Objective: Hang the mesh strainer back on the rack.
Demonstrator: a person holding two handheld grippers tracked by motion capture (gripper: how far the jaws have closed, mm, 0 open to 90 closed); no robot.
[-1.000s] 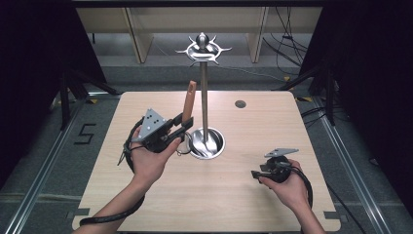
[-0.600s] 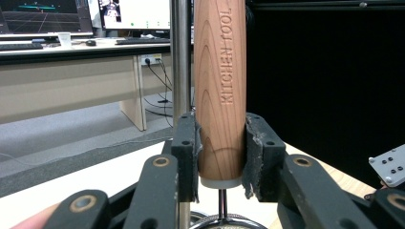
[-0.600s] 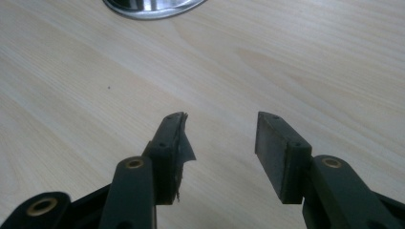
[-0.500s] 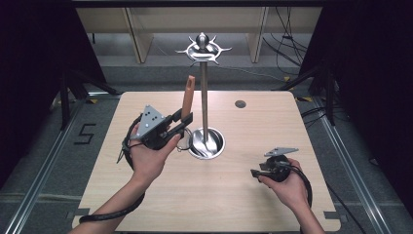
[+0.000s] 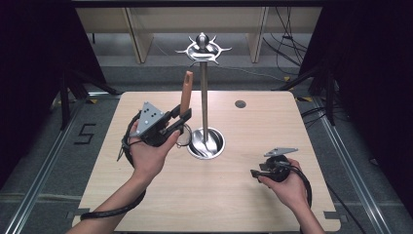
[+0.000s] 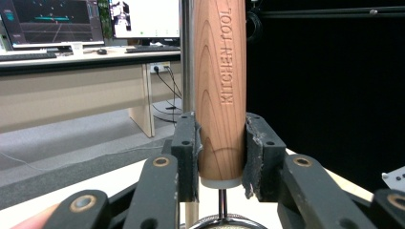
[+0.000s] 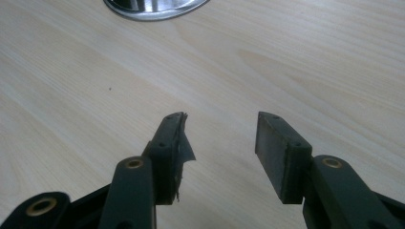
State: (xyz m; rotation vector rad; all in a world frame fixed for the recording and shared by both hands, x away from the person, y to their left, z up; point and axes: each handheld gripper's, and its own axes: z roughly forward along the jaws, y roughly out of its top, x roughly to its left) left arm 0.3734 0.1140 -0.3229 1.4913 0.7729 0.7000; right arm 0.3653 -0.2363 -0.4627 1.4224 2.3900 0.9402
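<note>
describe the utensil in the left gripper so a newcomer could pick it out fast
Start at the light wooden table and find the tall steel stand rising from a round shiny base near its middle. Just left of that pole, the left gripper holds a utensil upright by its handle. It is the one reddish-brown wooden piece among metal, stamped KITCHEN TOOL along its length.

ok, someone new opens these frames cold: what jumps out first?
Probably the tall steel utensil stand rising from its round base mid-table, with a spiked crown of hooks on top. Next, the left claw shut on a wooden handle stamped KITCHEN TOOL, held upright just left of the pole. The right claw sits open and empty over bare table at the near right.
</note>
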